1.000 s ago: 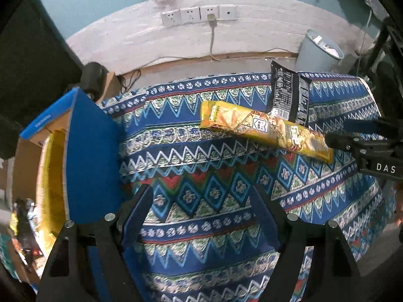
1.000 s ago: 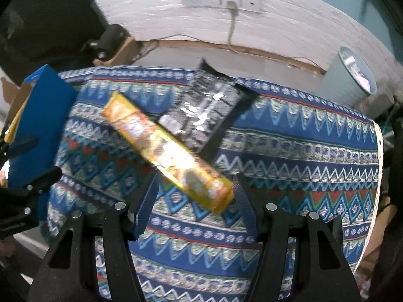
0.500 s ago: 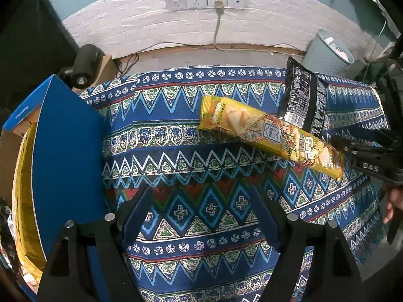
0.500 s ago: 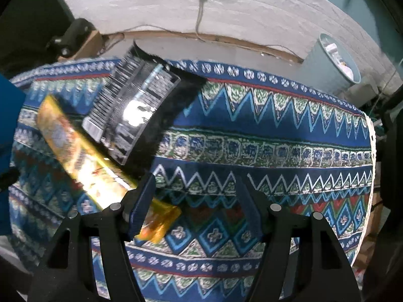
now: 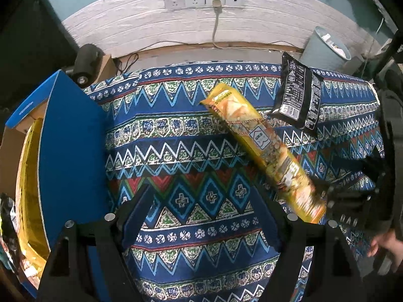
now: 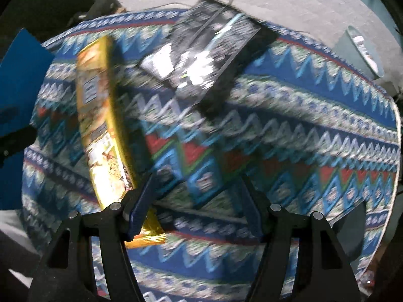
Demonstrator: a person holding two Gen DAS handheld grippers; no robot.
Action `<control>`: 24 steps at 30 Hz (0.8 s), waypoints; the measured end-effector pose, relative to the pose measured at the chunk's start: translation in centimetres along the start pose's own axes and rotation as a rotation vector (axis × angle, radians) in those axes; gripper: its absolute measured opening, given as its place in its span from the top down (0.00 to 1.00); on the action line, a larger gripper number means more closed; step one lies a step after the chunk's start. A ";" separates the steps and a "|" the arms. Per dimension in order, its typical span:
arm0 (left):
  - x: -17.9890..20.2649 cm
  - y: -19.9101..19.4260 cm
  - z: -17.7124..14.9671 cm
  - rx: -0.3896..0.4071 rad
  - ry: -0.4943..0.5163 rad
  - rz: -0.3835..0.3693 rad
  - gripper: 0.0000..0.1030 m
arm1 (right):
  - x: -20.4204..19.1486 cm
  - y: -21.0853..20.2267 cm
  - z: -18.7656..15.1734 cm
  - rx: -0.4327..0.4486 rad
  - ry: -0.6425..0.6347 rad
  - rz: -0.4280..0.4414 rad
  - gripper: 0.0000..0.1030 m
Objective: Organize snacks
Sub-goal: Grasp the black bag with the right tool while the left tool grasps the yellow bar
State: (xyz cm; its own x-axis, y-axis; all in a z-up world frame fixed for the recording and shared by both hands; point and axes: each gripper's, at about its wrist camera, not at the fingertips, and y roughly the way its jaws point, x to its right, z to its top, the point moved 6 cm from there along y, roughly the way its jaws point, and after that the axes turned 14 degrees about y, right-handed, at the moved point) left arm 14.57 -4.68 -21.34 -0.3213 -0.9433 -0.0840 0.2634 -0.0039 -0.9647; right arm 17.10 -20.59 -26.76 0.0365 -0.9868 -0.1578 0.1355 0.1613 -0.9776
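Left wrist view: left gripper (image 5: pixel 202 207) with jaws spread wide and empty above a zigzag-patterned tablecloth (image 5: pixel 176 151). A long yellow snack pack (image 5: pixel 262 151) lies diagonally, a black snack bag (image 5: pixel 298 98) with white print and a barcode just beside its far end; no lettering is legible. An open blue carton (image 5: pixel 70 151), wall sockets (image 5: pixel 204 0) and a waste bin (image 5: pixel 325 47) appear only here. Right wrist view, motion-blurred: right gripper (image 6: pixel 195 206) agape, its left finger (image 6: pixel 139 211) overlapping the yellow pack's near end; whether they touch is unclear.
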 end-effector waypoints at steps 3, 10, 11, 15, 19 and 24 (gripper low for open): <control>-0.4 -0.3 -0.4 0.003 -0.012 -0.001 0.22 | -1.4 0.2 -1.2 -0.012 0.002 0.016 0.35; -1.0 -0.8 -1.4 -0.001 -0.032 -0.005 0.22 | -5.0 0.4 -2.9 -0.034 -0.036 0.078 0.35; -1.0 -0.9 -1.5 0.000 -0.033 -0.005 0.22 | -5.4 0.4 -3.0 -0.036 -0.039 0.085 0.35; -1.2 -1.0 -1.5 0.000 -0.041 -0.005 0.22 | -7.1 0.4 -3.6 -0.044 -0.077 0.094 0.35; -1.0 -0.8 -1.1 0.001 -0.058 -0.025 0.22 | -6.3 -0.7 -3.2 -0.019 -0.020 0.040 0.31; -0.1 0.2 0.2 0.001 -0.078 -0.057 0.22 | -3.3 -3.2 0.2 0.050 0.117 0.044 0.24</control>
State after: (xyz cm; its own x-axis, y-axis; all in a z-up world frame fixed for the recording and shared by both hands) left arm 14.88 -4.64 -21.50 -0.2643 -0.9644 -0.0088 0.2478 -0.0591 -0.9670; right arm 16.73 -17.84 -23.08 -0.0715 -0.9733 -0.2182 0.1854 0.2020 -0.9617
